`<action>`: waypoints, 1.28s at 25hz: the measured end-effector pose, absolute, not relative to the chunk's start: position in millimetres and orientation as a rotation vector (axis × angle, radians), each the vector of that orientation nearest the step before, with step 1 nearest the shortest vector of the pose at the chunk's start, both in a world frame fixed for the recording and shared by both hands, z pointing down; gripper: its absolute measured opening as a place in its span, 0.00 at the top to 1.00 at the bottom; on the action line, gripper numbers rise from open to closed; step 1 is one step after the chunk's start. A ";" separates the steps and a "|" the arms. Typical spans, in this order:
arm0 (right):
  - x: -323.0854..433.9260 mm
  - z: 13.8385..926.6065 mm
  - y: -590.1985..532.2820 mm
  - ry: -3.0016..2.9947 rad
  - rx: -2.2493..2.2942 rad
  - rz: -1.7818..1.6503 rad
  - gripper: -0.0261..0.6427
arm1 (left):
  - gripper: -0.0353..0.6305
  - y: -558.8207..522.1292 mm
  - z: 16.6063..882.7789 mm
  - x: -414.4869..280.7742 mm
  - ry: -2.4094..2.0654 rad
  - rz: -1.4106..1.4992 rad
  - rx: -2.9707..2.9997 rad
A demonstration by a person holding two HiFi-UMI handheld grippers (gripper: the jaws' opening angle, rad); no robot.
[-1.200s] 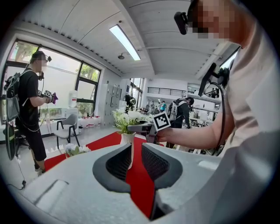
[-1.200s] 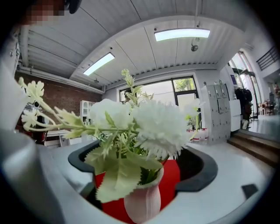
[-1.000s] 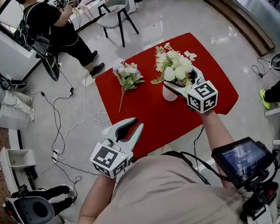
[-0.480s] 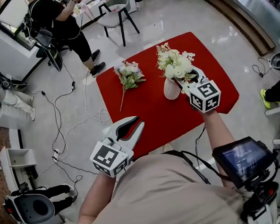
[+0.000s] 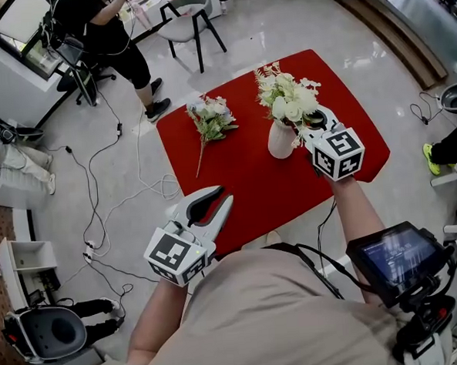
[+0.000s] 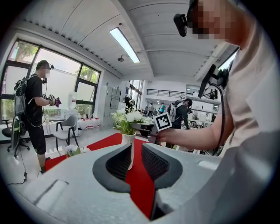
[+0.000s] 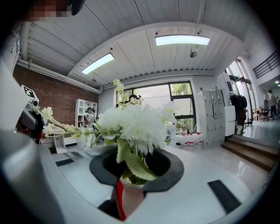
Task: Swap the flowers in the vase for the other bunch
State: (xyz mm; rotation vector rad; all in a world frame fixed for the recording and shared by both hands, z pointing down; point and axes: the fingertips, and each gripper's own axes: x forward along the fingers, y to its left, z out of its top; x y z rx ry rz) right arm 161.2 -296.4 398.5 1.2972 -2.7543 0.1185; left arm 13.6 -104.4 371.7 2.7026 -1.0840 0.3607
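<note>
- The right gripper's (image 7: 135, 175) jaws have just been closing. They now clamp the stems of the flowers (image 7: 138, 124) just above the rim of the vase (image 7: 133, 197).
- Green leaves bulge out between its dark pads (image 7: 173, 171). The white blooms fill that gripper's view ahead.
- In the head view this gripper reaches the vase from the right, level with the vase's mouth. Its marker cube (image 5: 339, 154) sits just right of the vase.
- The left gripper's (image 6: 136, 157) jaws stand apart with nothing between them. Through the gap, the vase shows well ahead.
- This gripper hangs at the near edge of the red table (image 5: 244, 181), well apart from the vase and to its near left. Only bare red surface lies between them.
- The vase stands upright on the table, right of the middle.
- The other bunch (image 5: 211, 119) lies flat on the table, left of the vase and apart from it, with its stem pointing toward the near left.
- Beyond the vase and to its left, off the table, stands one grey chair (image 5: 191, 10).
- Farther left is a person in black (image 5: 100, 35).
- Cables (image 5: 97, 174) trail over the floor, far left of the vase.
- A screen (image 5: 399, 256) hangs at the wearer's chest, near right of the vase.
- Count: two bunches, one vase, two grippers, one chair.
</note>
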 end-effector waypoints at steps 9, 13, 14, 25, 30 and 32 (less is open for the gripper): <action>159.0 382.6 -291.1 -2.767 1.311 0.075 0.81 | 0.86 -97.3 378.0 4.9 -1.072 0.355 2.709; 158.3 372.1 -288.1 -2.767 1.317 0.063 0.82 | 0.86 -94.0 378.1 0.8 -1.065 0.343 2.712; 158.6 369.8 -287.5 -2.766 1.319 0.059 0.82 | 0.86 -93.4 377.8 0.5 -1.060 0.340 2.713; 155.9 344.6 -278.9 -2.762 1.323 -0.010 0.82 | 0.86 -93.1 373.5 -2.4 -1.025 0.324 2.730; 154.1 335.4 -271.9 -2.759 1.328 -0.055 0.82 | 0.86 -90.9 378.4 -5.4 -1.007 0.314 2.735; 151.4 330.2 -267.9 -2.757 1.333 -0.069 0.82 | 0.86 -89.3 377.9 -8.5 -0.996 0.307 2.738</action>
